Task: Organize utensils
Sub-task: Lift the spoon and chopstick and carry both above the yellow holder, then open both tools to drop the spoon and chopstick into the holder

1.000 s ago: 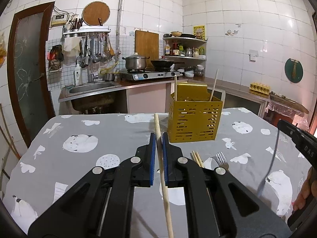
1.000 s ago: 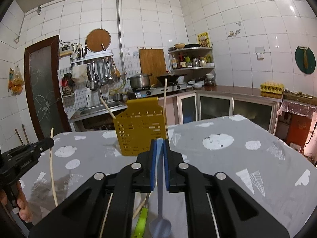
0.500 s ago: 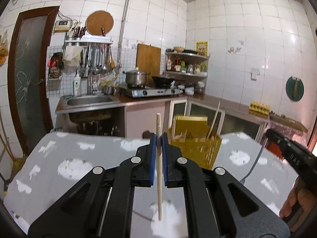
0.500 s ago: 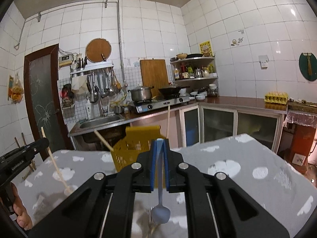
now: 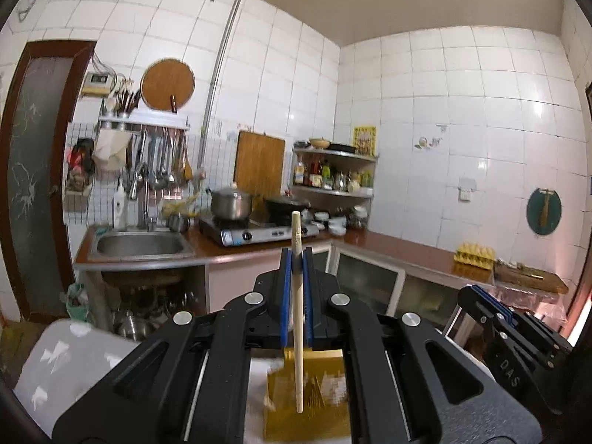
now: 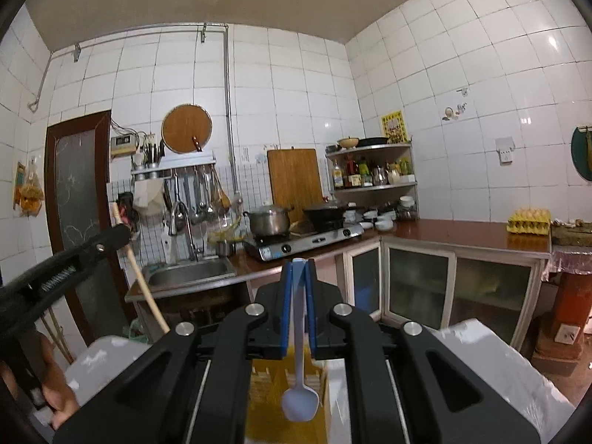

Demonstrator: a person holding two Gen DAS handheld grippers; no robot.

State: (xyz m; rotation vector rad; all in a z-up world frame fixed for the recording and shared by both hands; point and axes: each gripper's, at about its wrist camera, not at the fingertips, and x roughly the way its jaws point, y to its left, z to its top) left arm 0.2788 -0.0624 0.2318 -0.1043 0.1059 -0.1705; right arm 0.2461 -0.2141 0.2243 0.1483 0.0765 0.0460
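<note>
**Both grippers holding utensils above the yellow holder**

The left gripper (image 5: 295, 259) is clamping a pale wooden chopstick (image 5: 298, 333) upright. The right gripper (image 6: 296, 270) is pinching a light-blue plastic spoon (image 6: 299, 399), bowl hanging down. Both are hanging over the yellow perforated metal utensil holder (image 5: 325, 407).

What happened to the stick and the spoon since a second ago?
Both went up off the grey table. The long wooden chopstick in the left gripper and the pale blue plastic spoon in the right gripper now hang above the yellow slotted utensil holder. Both grips stayed shut.
</note>
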